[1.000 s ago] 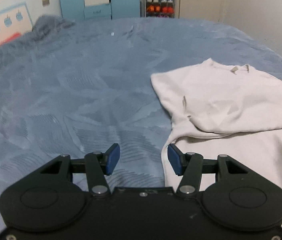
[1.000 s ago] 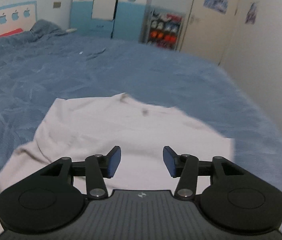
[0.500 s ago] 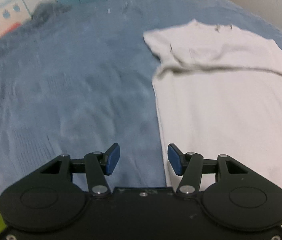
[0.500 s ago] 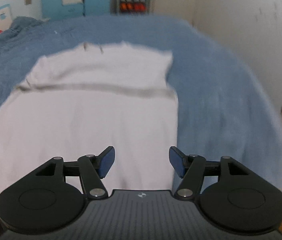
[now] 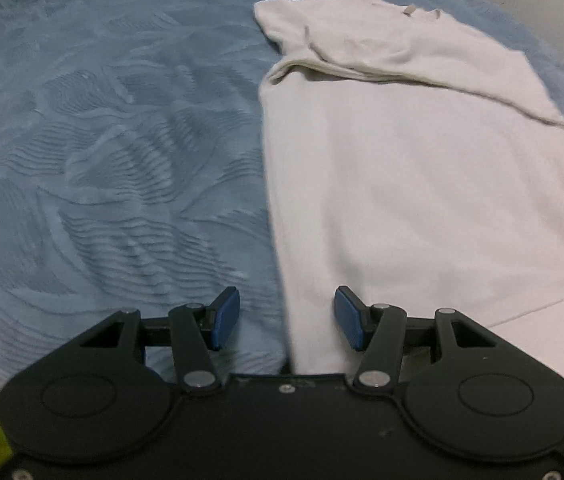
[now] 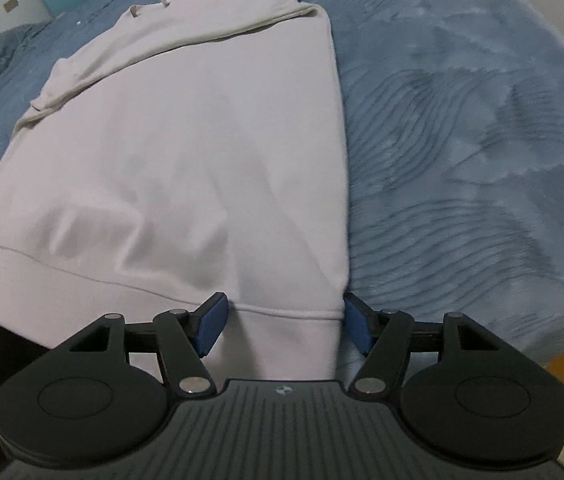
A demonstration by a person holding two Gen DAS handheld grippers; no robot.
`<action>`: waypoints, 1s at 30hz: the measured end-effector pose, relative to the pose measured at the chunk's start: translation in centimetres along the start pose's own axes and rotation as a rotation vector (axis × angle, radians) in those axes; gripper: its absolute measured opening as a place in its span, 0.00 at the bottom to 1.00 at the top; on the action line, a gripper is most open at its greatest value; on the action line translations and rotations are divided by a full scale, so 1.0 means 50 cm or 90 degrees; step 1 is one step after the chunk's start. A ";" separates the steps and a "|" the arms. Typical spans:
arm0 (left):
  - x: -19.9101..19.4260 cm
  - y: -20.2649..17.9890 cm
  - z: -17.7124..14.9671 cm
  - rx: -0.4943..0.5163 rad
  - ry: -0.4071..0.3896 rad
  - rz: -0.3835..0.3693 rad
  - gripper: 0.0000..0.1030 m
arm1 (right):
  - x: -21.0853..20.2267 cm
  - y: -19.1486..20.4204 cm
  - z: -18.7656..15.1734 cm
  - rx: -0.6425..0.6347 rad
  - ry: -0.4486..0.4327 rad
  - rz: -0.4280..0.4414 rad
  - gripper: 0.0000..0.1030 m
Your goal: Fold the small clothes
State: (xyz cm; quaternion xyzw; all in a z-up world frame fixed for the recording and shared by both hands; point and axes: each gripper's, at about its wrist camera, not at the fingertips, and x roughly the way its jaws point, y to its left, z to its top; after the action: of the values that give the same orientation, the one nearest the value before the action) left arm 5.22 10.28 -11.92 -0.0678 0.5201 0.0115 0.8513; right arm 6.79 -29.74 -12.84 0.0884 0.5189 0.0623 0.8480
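Item: white shirt (image 6: 178,152), flat on blue bed (image 6: 461,128), sleeves tucked near collar. My left gripper (image 5: 286,318) and right gripper (image 6: 285,322): fingers wide apart, empty, at its hem corners. Pinch both layers evenly, lift together toward collar

Bed (image 5: 102,152): blue cover lay bare across the left half of the left wrist frame and the right half of the right wrist frame, open to a tool. White shirt (image 6: 186,152) filled the remainder; its hem corner sat between the right tool (image 6: 283,326) pads.
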 end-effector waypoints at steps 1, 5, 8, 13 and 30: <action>-0.001 -0.001 0.004 -0.007 0.007 -0.015 0.53 | 0.004 -0.001 0.004 0.006 0.003 0.002 0.77; -0.004 -0.008 0.010 -0.010 0.027 -0.020 0.52 | 0.015 -0.016 0.002 0.020 0.014 0.011 0.80; -0.014 -0.002 0.019 -0.022 0.035 -0.048 0.52 | 0.012 -0.020 -0.007 0.019 0.014 0.010 0.80; 0.018 -0.002 0.032 -0.014 0.046 -0.065 0.50 | 0.020 -0.021 -0.007 0.027 0.015 0.012 0.63; -0.112 -0.018 0.101 0.000 -0.118 -0.085 0.01 | -0.141 0.008 0.047 0.006 -0.161 -0.001 0.09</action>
State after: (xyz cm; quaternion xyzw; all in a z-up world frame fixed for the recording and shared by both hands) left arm 7.21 10.31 -4.58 -0.1010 0.4335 -0.0389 0.8946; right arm 5.67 -30.93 -5.61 0.0992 0.4083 0.0477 0.9062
